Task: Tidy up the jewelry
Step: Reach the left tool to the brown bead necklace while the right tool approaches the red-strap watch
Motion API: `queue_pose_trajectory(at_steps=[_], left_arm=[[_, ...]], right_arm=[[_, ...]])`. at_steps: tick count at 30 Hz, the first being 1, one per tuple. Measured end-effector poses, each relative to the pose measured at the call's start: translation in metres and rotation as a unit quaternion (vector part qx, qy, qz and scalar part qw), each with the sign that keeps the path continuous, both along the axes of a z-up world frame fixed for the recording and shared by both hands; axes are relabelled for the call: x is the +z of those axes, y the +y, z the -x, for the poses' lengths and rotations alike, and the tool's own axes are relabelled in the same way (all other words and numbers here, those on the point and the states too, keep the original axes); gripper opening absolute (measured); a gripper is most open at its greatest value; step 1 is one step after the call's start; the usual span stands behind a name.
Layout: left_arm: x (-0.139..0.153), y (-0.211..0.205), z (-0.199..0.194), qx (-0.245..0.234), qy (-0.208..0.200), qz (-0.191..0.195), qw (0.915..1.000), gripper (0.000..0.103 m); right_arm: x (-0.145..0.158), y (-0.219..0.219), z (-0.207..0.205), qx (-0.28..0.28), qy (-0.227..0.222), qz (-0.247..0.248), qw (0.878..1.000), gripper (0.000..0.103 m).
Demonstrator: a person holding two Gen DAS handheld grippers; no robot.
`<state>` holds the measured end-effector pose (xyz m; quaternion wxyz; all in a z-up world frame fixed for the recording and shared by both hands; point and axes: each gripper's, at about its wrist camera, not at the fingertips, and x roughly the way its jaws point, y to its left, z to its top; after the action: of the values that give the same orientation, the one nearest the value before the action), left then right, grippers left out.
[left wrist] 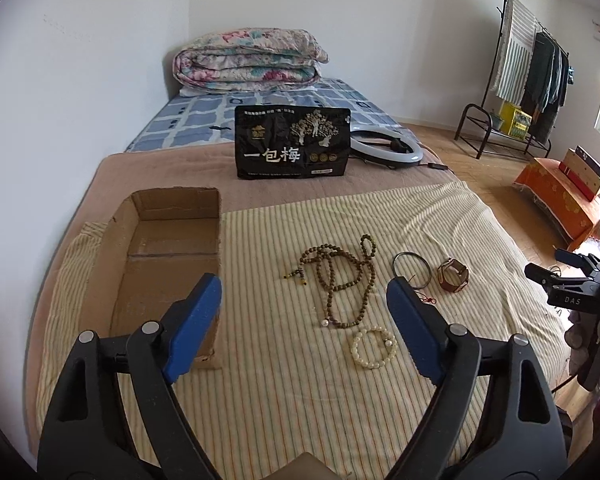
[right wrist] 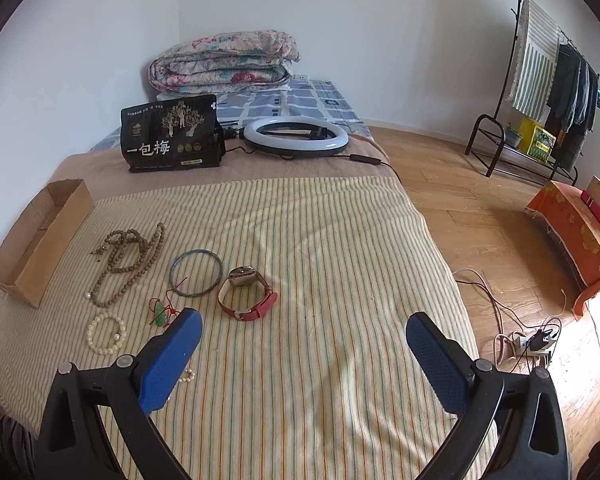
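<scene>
While both of my tools hang above the striped cloth [right wrist: 320,240], my left gripper [left wrist: 304,312] stands released, nothing between its blue pads, and my right gripper [right wrist: 304,344] likewise gapes wide over bare cloth. The jewelry lies loose: a long brown bead strand [left wrist: 340,276] nearest the cardboard box [left wrist: 172,248], a white bead bracelet [left wrist: 374,348] just below it, a thin bangle [right wrist: 196,272] beside a red-strapped watch [right wrist: 246,292], and a small green pendant [right wrist: 161,314] on red cord close to my right tool's left finger. The box sits open at the cloth's left edge. Right of the watch the cloth runs clear to the bed's edge. A black snack bag [left wrist: 292,142] and a ring light [right wrist: 296,136] stand well behind.
</scene>
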<state>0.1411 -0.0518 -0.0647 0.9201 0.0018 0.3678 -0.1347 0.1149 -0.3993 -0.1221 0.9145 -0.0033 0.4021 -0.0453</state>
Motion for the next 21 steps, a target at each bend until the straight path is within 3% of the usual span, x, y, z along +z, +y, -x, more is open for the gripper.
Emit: queue_pose_trajectory(at_steps=[12, 15, 21], left_arm=[[-0.067, -0.051, -0.090, -0.054, 0.084, -0.016, 0.9949, 0.087], [-0.083, -0.062, -0.108, -0.062, 0.111, -0.006, 0.9919, 0.087], [-0.107, -0.078, -0.156, -0.052, 0.153, 0.002, 0.9869, 0.087]], right_arm=[[-0.036, -0.012, -0.027, 0.006, 0.029, -0.025, 0.999, 0.103], [-0.045, -0.014, -0.032, 0.007, 0.038, -0.032, 0.999, 0.103], [-0.055, -0.017, -0.035, 0.009, 0.043, -0.042, 0.998, 0.103]])
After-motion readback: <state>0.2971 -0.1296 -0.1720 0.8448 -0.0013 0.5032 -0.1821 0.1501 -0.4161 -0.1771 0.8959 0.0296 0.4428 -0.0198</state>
